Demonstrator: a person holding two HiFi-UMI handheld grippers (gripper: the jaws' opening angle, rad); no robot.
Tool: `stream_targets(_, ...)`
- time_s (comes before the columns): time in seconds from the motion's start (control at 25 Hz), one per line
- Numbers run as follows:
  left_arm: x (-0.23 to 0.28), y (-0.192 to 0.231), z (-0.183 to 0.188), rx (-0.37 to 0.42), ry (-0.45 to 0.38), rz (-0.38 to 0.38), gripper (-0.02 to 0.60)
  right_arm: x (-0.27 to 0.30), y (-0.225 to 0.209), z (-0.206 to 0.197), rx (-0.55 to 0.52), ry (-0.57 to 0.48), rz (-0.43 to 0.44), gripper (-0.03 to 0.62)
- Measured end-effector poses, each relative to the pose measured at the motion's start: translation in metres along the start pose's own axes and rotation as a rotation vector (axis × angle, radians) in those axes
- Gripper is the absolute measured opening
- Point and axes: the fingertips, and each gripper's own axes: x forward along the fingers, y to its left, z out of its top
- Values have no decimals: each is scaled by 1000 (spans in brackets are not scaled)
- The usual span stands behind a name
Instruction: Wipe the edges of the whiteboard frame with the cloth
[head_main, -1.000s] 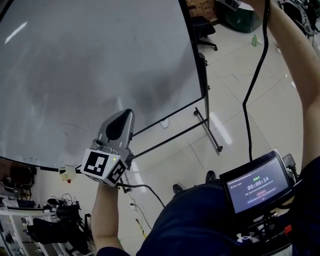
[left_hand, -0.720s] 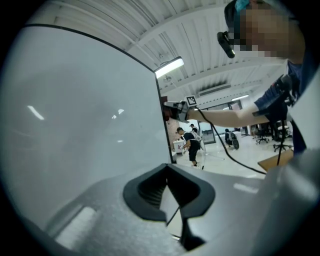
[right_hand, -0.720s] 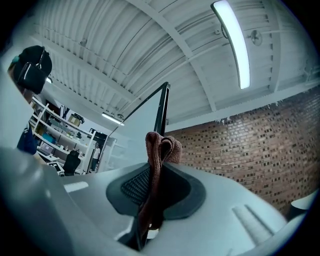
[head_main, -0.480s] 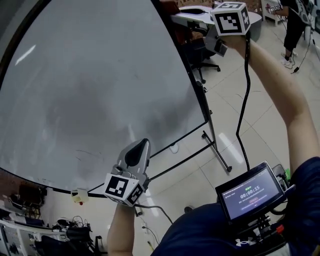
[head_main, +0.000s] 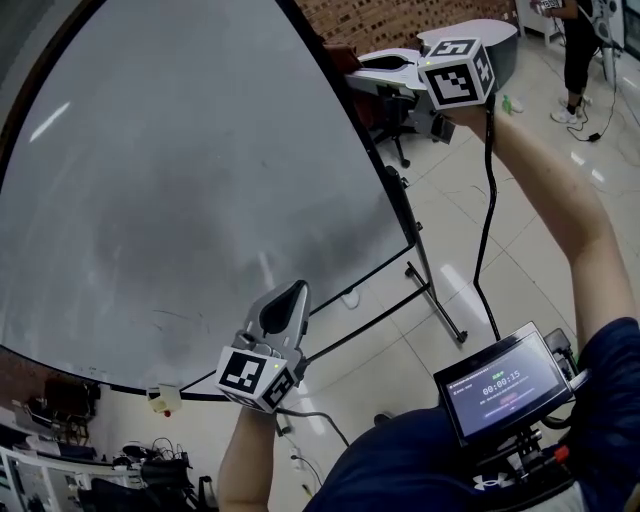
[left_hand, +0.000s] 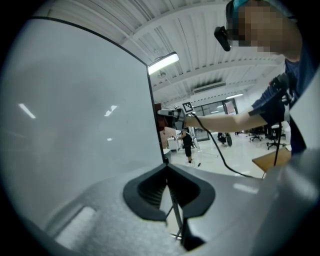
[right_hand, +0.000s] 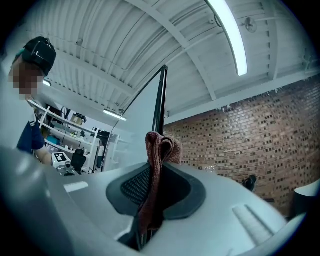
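The whiteboard fills the left of the head view; its black frame curves down the right side. My right gripper is raised at the top, shut on a reddish-brown cloth that sits right beside the frame's upper right edge; I cannot tell whether it touches. In the right gripper view the folded cloth sticks up between the jaws of my right gripper, with the frame rising just behind it. My left gripper hangs low before the board's bottom edge. Seen in its own view, the left gripper is shut, holding nothing.
The board's stand legs reach across the tiled floor. An office chair and a white table stand behind the board by a brick wall. A person stands far right. A cable hangs to a screen unit.
My right gripper with the cloth has come down into view and moved left to the frame's upper right edge. The left gripper has stayed low near the board's bottom.
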Motion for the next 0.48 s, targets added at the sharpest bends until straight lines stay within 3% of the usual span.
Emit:
stream_targets(0.28,2,-2,-6,-15,31,-3,5,-6,3,-37,33,31,3,54)
stream_targets(0.48,7,-5,-26,-16,13,-48,5,-14,4,-67,65,44,-2,54)
